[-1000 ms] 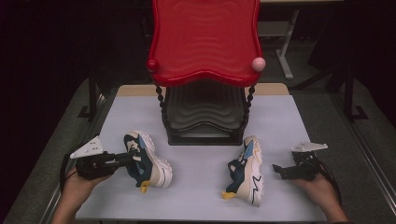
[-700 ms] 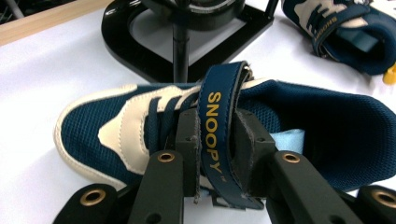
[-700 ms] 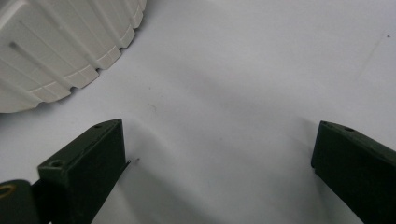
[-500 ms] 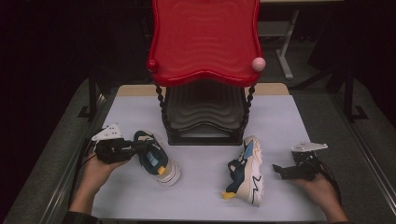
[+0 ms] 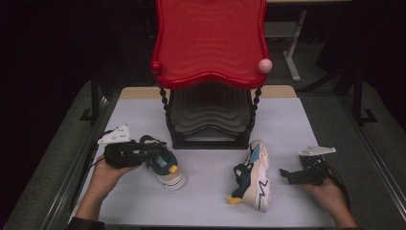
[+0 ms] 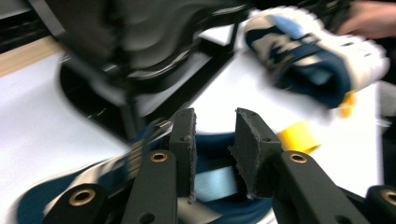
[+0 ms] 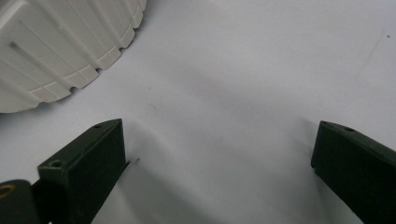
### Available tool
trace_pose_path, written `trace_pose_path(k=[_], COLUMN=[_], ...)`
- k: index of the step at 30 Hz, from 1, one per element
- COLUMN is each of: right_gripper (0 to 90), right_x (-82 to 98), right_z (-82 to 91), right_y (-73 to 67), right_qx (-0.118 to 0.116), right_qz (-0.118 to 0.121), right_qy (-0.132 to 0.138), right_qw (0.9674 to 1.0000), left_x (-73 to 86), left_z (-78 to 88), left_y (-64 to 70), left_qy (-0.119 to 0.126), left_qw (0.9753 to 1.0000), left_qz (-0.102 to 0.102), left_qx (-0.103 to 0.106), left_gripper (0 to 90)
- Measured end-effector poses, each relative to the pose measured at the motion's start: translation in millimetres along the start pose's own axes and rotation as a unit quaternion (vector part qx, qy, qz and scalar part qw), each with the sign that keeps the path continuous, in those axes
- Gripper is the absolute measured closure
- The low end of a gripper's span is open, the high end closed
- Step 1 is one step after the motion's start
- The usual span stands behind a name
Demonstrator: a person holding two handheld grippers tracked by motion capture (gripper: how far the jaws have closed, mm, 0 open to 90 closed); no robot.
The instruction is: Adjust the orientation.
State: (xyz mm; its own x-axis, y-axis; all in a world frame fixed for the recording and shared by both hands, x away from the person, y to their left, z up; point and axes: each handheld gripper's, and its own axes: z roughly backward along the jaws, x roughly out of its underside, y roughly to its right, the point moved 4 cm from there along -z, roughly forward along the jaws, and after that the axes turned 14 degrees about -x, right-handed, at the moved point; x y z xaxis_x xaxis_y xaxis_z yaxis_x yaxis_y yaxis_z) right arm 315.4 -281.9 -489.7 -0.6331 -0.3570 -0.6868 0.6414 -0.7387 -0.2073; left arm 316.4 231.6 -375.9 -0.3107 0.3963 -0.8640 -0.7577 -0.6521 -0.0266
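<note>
1. You have 2 shoes on the white table (image 5: 297, 120), both chunky sneakers in cream, navy and light blue with yellow accents.
2. The left shoe (image 5: 165, 167) sits in front of the rack's left corner, and your left gripper (image 5: 155, 151) reaches into its top. In the left gripper view the 2 flat, rough-edged black jaws stand nearly together around a navy and light-blue strip of that shoe, a narrow gap left between them. The view is blurred, so you cannot tell from it whether they truly pinch the fabric.
3. The right shoe (image 5: 253, 175) lies on its side, its ridged cream sole (image 7: 60, 46) facing your right gripper (image 5: 285, 174).
4. Your right gripper rests low on the table just beside that sole, jaws spread wide with nothing between them but bare table.
5. There is 1 rack (image 5: 210, 115) behind the shoes: a glossy red wavy-edged top shelf, dark ribbed shelves below, beaded black posts and 1 pink ball (image 5: 265, 65) at its right corner.
</note>
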Motion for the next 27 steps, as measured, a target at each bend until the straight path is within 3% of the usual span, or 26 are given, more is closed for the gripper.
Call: trace_pose_path(k=[6,14,20,27], right_gripper=[2.3,2.3,2.3,2.3], right_x=[0.0,0.0,0.0,0.1], right_z=[0.1,0.1,0.1,0.2], right_y=[0.1,0.1,0.1,0.1], right_qx=[0.0,0.0,0.0,0.0], right_qz=[0.0,0.0,0.0,0.0], right_qy=[0.0,0.0,0.0,0.0], right_qw=[1.0,1.0,1.0,1.0], left_x=[-0.4,11.0,11.2,21.6], left_z=[-9.1,-25.6,-18.2,9.5], left_y=[25.5,34.4,33.1,27.5], left_qy=[-0.004,-0.035,-0.049,-0.057], left_qw=[0.9993,0.9985,0.9977,0.9972], left_qz=[-0.001,-0.008,-0.009,-0.005], left_qx=[0.036,0.04,0.047,0.048], left_gripper=[66.5,67.5,74.2,79.3])
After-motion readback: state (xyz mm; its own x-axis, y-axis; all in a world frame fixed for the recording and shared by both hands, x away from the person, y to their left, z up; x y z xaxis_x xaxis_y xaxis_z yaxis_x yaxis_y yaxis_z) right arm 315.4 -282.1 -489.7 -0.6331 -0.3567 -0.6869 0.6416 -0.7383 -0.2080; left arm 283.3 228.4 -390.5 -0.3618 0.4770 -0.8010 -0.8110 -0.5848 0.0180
